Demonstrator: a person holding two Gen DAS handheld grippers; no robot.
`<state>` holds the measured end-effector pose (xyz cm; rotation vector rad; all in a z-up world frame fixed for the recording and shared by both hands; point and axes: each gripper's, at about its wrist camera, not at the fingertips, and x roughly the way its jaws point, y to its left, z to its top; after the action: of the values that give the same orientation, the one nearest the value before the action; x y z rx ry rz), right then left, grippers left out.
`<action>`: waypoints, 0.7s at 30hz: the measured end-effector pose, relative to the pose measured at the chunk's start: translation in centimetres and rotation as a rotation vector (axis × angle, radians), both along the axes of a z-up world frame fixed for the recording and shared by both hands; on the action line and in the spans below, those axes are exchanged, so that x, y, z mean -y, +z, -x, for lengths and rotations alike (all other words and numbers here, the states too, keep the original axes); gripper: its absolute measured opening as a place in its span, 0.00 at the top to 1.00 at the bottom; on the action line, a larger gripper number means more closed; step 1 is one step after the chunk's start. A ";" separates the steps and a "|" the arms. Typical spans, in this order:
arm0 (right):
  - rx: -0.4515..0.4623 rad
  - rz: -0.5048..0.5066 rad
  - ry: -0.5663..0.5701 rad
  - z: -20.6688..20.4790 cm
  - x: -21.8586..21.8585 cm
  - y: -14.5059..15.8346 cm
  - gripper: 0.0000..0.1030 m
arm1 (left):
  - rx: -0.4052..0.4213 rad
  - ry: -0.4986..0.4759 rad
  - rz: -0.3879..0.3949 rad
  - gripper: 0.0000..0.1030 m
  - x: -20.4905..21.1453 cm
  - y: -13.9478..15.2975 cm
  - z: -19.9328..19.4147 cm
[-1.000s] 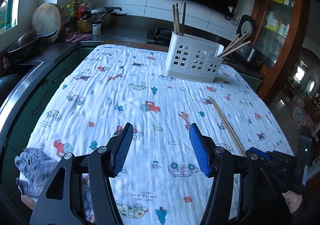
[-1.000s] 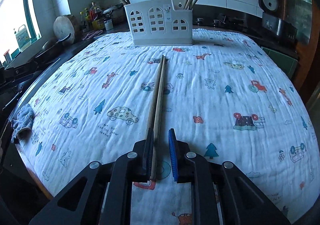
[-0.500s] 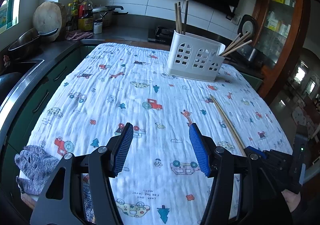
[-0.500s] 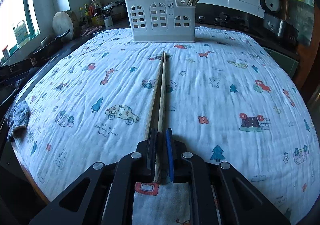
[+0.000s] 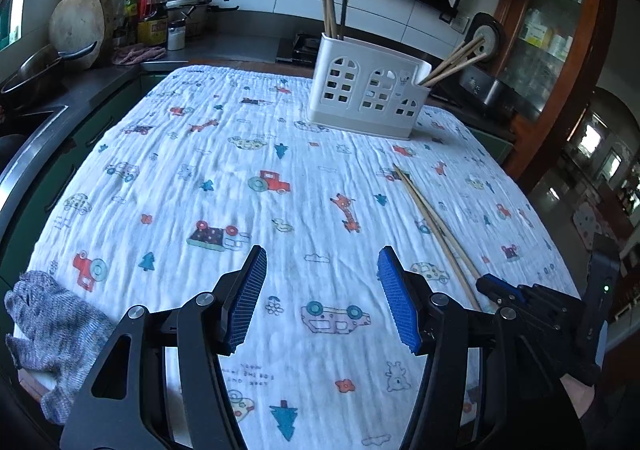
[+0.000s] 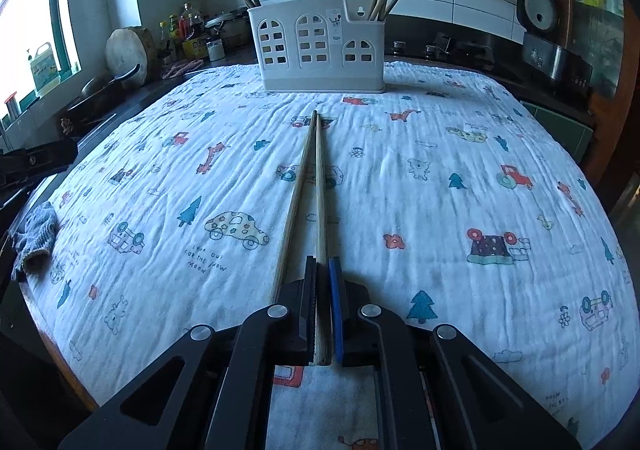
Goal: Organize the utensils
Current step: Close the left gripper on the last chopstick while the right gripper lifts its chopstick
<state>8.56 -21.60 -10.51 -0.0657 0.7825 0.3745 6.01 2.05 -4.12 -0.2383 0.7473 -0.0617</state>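
Observation:
Two long wooden chopsticks (image 6: 316, 178) lie side by side on the printed cloth, tips toward a white utensil caddy (image 6: 320, 46) that holds several chopsticks at both ends. My right gripper (image 6: 323, 270) is shut on the near end of the right chopstick; the left chopstick runs along the outside of its left finger. In the left wrist view the chopsticks (image 5: 432, 218) lie to the right, with the right gripper (image 5: 492, 288) at their near end. My left gripper (image 5: 320, 262) is open and empty above the cloth. The caddy (image 5: 366, 90) stands at the far side.
A grey rag (image 5: 48, 330) lies at the table's near left corner. A counter with a pan (image 5: 36, 66), round wooden board (image 5: 78, 26) and bottles (image 5: 150, 16) runs along the left. A wooden cabinet (image 5: 560, 30) stands at the right. The cloth (image 5: 240, 170) covers the whole table.
My right gripper has closed from a narrow gap onto the near end of the right chopstick. My left gripper stays open, its view shifted slightly forward.

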 end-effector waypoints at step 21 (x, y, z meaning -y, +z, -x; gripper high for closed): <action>0.094 -0.063 -0.053 1.8 6.0 3.4 0.94 | -0.147 -0.177 0.107 0.58 13.5 -4.2 -2.2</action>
<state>6.79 -27.56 -7.14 -0.0033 0.6781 0.3435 8.20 -11.41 -8.30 -0.2808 0.9112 -0.2548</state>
